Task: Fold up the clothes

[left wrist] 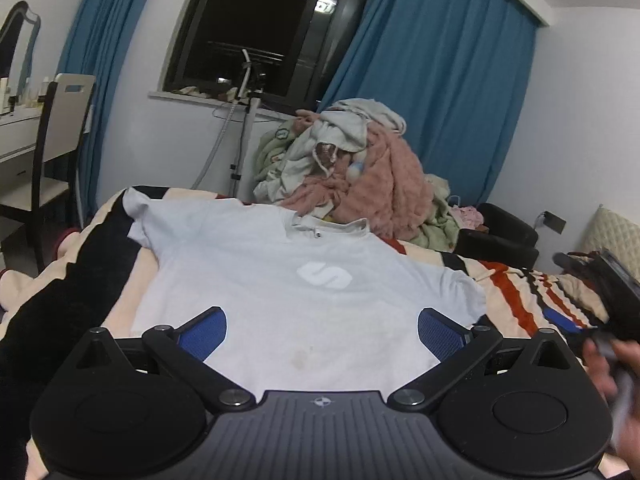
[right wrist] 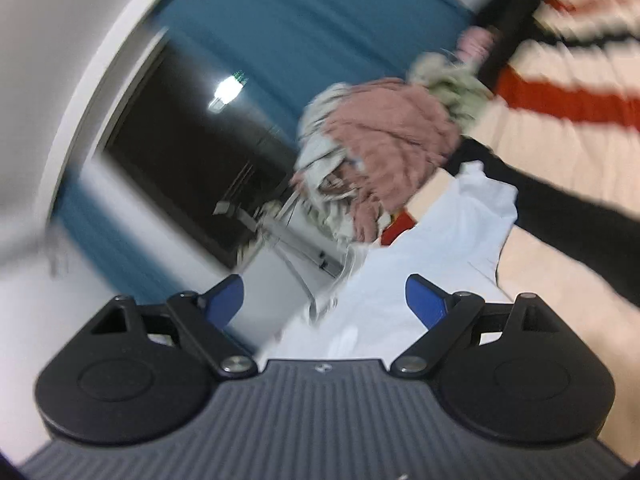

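On the bed, both hand-held grippers (left wrist: 322,334) (right wrist: 325,306) gape over a flat T-shirt (left wrist: 280,280), seemingly untouched.

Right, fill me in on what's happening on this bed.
A person is folding clothes with a hand-held gripper in each hand. A white T-shirt lies spread flat on the striped blanket, not yet folded. The left hand-held gripper hovers open above the shirt's lower part, holding nothing. The right hand-held gripper is also open and empty; its view is blurred and tilted. A pile of unfolded clothes waits behind the shirt.
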The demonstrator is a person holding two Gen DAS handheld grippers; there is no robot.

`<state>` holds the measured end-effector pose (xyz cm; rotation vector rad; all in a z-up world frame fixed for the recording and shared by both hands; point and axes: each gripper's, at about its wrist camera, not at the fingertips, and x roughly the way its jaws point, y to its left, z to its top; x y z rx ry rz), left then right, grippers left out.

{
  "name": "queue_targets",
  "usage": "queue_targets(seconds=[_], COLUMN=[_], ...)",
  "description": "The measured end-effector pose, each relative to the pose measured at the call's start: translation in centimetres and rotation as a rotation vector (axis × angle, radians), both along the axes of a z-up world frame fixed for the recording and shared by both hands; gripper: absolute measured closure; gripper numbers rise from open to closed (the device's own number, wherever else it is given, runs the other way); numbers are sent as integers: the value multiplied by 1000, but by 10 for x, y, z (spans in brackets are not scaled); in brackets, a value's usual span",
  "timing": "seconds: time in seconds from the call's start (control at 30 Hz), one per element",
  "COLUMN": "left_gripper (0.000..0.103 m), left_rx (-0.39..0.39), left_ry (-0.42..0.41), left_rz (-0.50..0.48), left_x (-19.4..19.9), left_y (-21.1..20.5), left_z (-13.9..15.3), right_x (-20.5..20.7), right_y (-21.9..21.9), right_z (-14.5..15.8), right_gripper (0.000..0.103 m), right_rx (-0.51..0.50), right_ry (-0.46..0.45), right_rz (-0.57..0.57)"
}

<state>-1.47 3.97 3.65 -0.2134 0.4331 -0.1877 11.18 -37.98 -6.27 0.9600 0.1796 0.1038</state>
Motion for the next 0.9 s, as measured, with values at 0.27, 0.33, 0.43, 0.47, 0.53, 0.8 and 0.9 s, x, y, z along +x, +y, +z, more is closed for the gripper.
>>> queue_targets(seconds=[0.27,0.33,0.43,0.47,0.53,0.8,0.9], left_gripper=[0,0,0,0,0,0,0], left_rx=[30,43,63,68,74,83,69], left_ry=[62,89,119,125,144,231,255], left_rz=[71,76,80,81,82,90,93], left_x=[20,30,46,51,60,95,107], left_y=[-3,-7,-12,-13,-14,-17,-17], left_z=[-28,-37,-48,-52,-59,-84,-92], right_x=[113,134,162,171,186,246,260], right_y=[-66,-69,-72,-72,-74,-99,-104], right_z=[-95,-117,-142,-147,-151,-164,-164], right_gripper=[22,22,22,22,21,32,32], right_rx=[112,104,77,64,39,16,17], right_ry=[203,242,252,235,173,19,-12], right_rz=[-74,-57,-27,-23,-19,-17,-28])
